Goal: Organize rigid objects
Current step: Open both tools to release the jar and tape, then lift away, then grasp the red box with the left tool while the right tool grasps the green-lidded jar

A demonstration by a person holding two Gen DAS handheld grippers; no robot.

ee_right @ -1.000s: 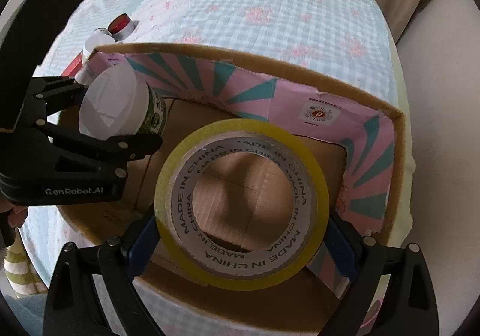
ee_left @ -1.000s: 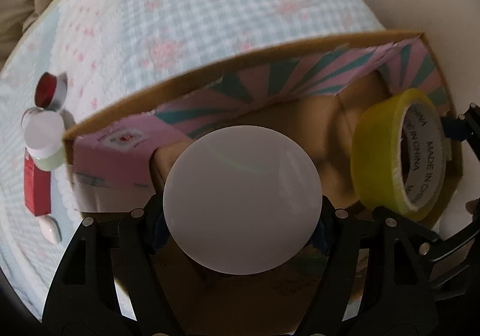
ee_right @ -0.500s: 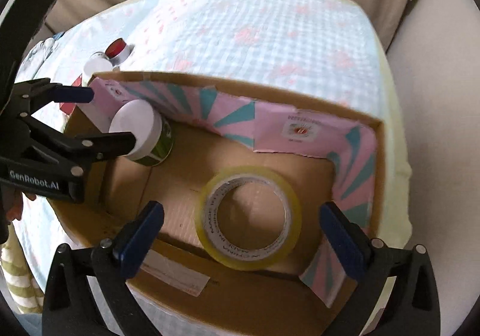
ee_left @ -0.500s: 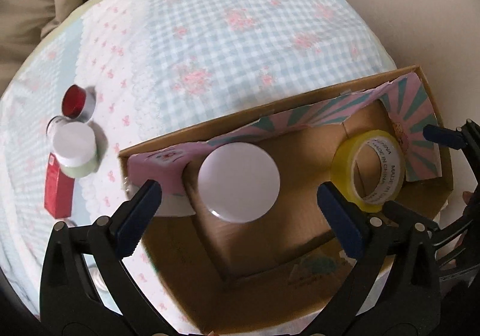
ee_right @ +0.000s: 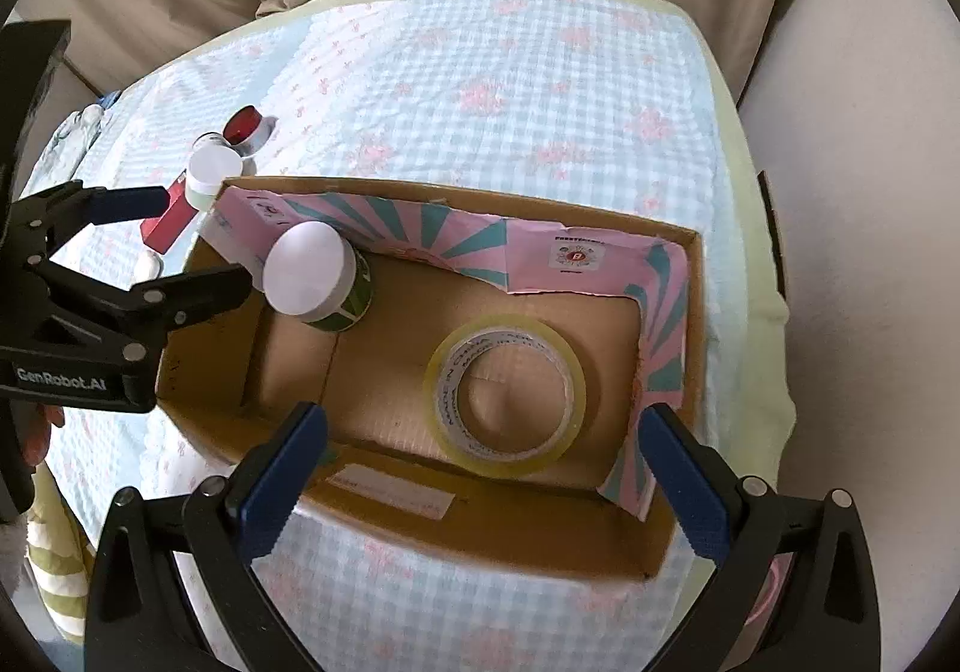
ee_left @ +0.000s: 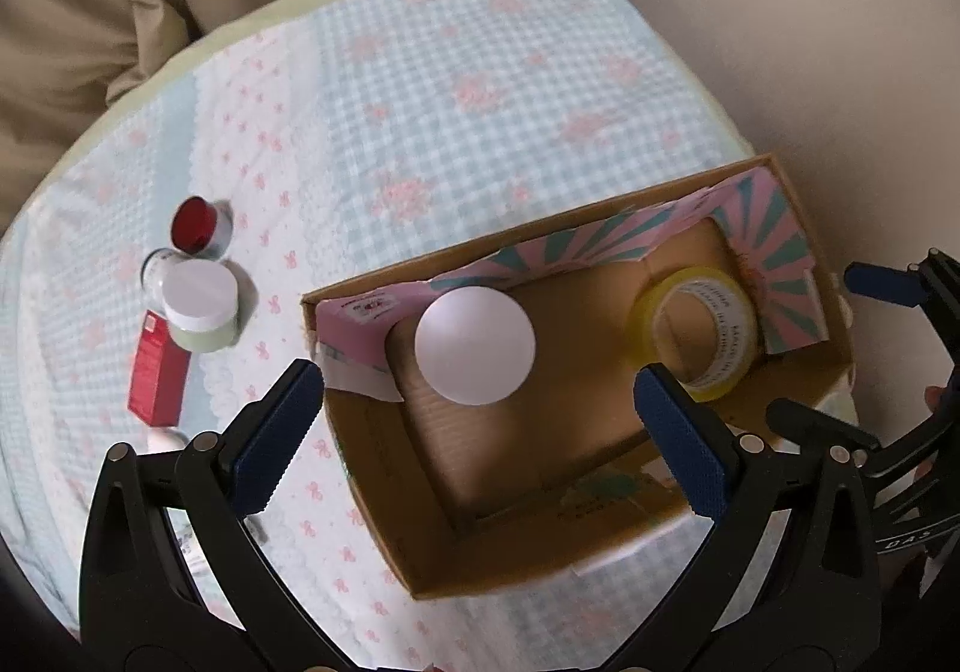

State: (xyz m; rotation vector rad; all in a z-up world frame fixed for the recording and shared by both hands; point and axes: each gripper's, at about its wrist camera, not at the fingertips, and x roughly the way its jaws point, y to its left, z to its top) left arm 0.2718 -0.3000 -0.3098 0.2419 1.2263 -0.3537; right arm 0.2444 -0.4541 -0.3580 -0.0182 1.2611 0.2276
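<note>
Inside the open brown cardboard box (ee_right: 384,498) with pink and teal lining: a white-lidded round jar (ee_right: 312,276) at the left end, a yellow ring-shaped tape roll (ee_right: 504,390) lying flat toward the right. Above the box, left gripper (ee_left: 480,420) and right gripper (ee_right: 480,468), jaws of both spread wide, grasping nothing.

Both wrist views look steeply down from above onto the box (ee_left: 372,468) on the checked cloth (ee_left: 480,90), fairly near. The left view sits over the box's left end, the right view over its right end. They share the box inside, the jar (ee_right: 309,267), the tape (ee_right: 504,393) and the small items (ee_left: 192,276) beside the box
</note>
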